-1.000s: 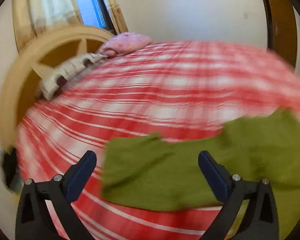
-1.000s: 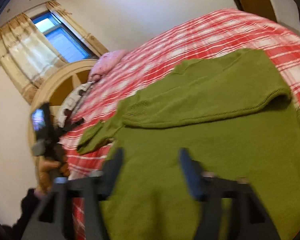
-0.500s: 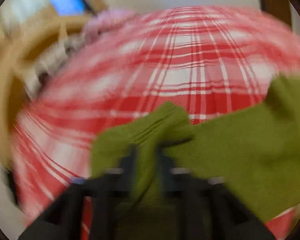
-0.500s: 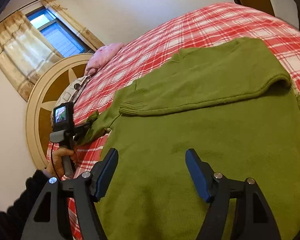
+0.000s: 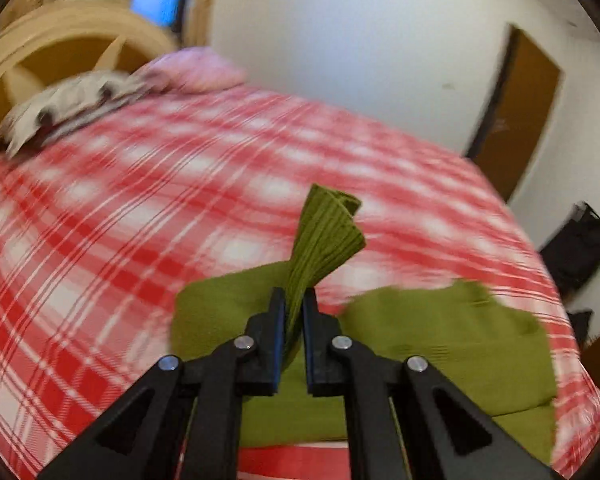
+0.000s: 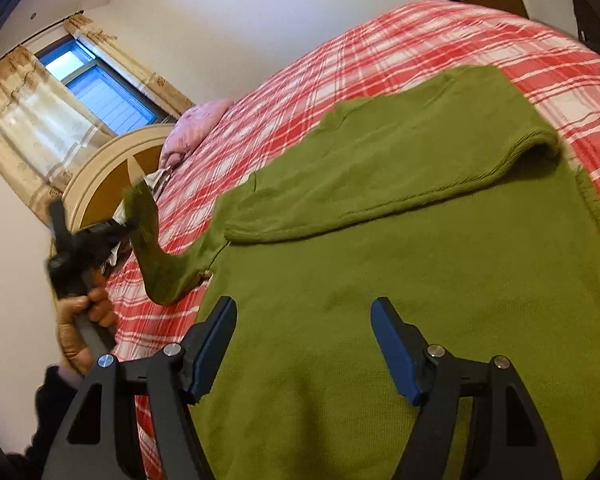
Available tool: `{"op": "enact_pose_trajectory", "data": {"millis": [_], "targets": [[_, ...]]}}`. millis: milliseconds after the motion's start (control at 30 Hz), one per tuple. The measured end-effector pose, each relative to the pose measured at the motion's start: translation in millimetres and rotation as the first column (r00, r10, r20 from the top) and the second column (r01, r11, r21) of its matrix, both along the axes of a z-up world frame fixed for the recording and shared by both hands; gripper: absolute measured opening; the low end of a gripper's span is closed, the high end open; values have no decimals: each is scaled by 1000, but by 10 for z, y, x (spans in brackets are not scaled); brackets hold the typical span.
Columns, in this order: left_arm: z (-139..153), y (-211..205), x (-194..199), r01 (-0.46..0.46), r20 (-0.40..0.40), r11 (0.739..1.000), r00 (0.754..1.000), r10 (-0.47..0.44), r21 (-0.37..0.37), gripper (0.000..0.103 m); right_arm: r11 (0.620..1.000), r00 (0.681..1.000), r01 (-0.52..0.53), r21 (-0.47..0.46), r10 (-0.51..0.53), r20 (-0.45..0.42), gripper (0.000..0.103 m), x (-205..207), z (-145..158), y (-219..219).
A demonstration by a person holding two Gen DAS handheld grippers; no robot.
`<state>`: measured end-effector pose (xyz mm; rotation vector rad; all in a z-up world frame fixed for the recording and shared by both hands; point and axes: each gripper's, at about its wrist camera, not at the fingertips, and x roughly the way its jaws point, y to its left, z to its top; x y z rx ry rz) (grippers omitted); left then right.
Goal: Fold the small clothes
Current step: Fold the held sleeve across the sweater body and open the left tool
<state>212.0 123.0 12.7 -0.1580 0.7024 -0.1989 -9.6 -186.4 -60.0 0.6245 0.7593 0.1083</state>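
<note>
Left wrist view: left tool (image 5: 294,300) clamped on ribbed sleeve cuff (image 5: 326,232) of green sweater (image 6: 400,264), raised off plaid bed (image 6: 380,60). Right tool (image 6: 304,344) wide, empty, over sweater body. Far sleeve folded across the sweater. Bare plaid beyond sweater's far edge.

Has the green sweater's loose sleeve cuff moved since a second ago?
Yes. The cuff, then flat on the plaid bedspread, now stands lifted against the headboard, pinched in the left tongs.
</note>
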Motion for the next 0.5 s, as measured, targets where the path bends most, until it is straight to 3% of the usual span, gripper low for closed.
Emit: {"op": "enact_pose_trajectory", "data": {"millis": [133,233,433,500], "targets": [[264,-770,-218,153,55,988,987,-152,-26,9,999,998,53,0,-53,31,70,-96,90,-211],[253,-1330,-344,245,56,969,968,-244,-19,9,995,994,100,-9,-100,44,70,-212,139,-405],[-275,-2253,-448,351,-58,936,934,-352,-20,9,978,978,205,-25,-203,49,70,-443,122,-757],[-431,-2364,-498,374,-93,927,923,-373,-2,17,970,969,243,-19,-242,54,70,-507,111,-847]]}}
